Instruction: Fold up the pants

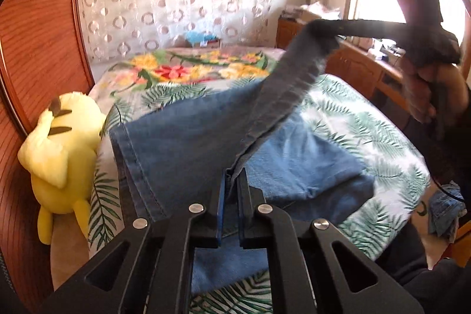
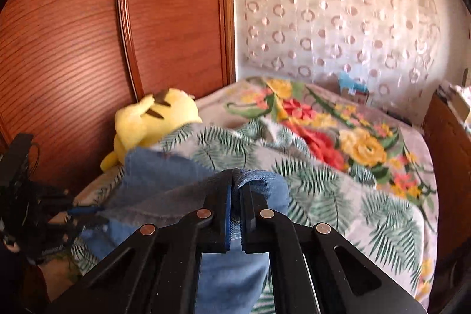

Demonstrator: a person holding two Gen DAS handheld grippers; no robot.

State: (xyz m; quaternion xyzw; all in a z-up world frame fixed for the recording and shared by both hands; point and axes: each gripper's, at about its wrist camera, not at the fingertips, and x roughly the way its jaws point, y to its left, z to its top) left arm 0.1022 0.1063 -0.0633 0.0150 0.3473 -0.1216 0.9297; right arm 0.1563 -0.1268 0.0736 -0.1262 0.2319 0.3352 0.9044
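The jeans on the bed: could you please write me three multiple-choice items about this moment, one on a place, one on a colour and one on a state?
1. Where does the yellow plush toy lie?
A. at the bed's edge, beside the wooden wardrobe
B. on top of the jeans
C. on the windowsill

2. What colour are the jeans?
A. black
B. blue
C. beige

3. What is the state of the two tools?
A. both open, above the cloth
B. only the left one is shut
C. both shut on the jeans

Answers:
1 A, since the toy rests between the leaf-print sheet and the wardrobe.
2 B, since the denim shows blue in both views.
3 C, since the left tool and the right tool each pinch a denim edge that is raised between them.
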